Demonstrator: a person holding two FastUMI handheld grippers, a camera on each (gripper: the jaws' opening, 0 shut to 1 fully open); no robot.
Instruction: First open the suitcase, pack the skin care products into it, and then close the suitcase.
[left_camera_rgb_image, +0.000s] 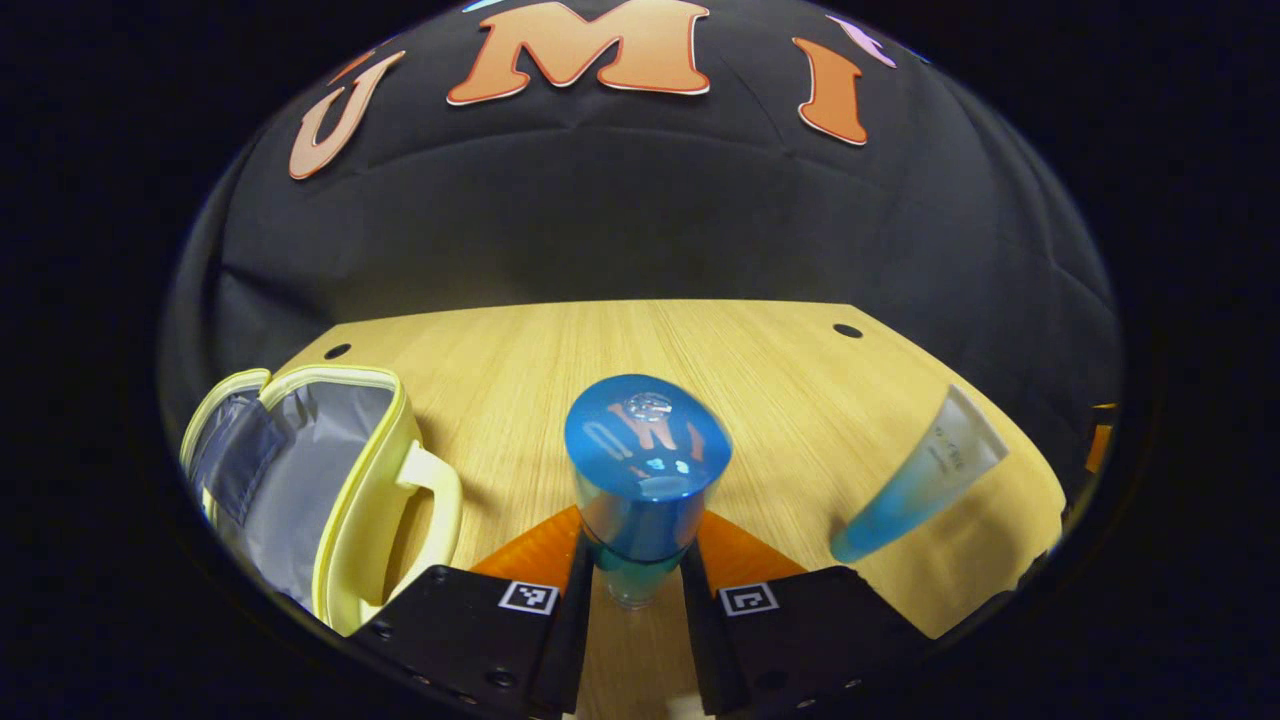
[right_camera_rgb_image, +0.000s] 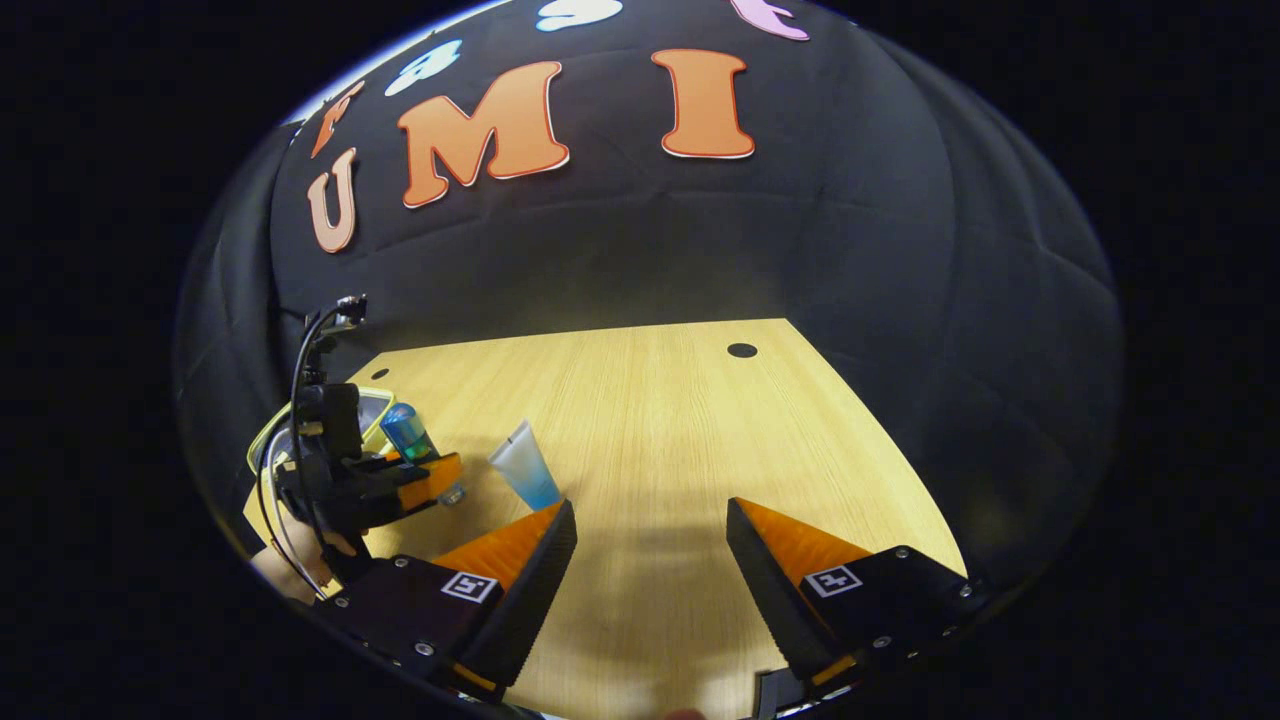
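Left gripper (left_camera_rgb_image: 633, 590) clamped, right gripper (right_camera_rgb_image: 650, 560) spread wide, low.

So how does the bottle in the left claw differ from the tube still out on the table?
The blue-capped bottle is clamped between the left claw fingers; the tube lies free on the wooden table. The bottle stands roughly upright, cap up; the tube lies tilted on its side. The bottle is round with a solid blue cap; the tube is flat-ended, fading from frosted to blue. Both look like blue, translucent skin care items.
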